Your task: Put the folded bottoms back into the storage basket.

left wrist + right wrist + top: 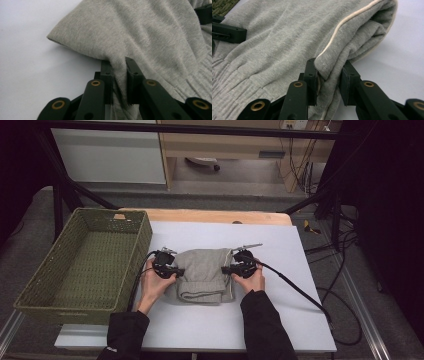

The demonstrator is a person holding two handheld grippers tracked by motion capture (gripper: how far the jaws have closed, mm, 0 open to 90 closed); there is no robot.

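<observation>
A folded grey sweatshirt (pixel 202 275) lies in the middle of the white table top (pixel 280 250). My left gripper (pixel 176 271) pinches its left edge; in the left gripper view the grey fabric (pixel 140 32) is squeezed between the two black jaws of the left gripper (pixel 119 75). My right gripper (pixel 226 269) grips the right edge, where the ribbed hem with a cream trim (pixel 352 32) is bunched between the jaws of the right gripper (pixel 329 80). A hand holds each gripper, and both rest low on the table.
A green woven basket (pixel 40 285) stands at the left, next to the sweatshirt. Black cables (pixel 295 287) trail from both grippers across the table. A wooden board edge (pixel 210 216) runs along the far side.
</observation>
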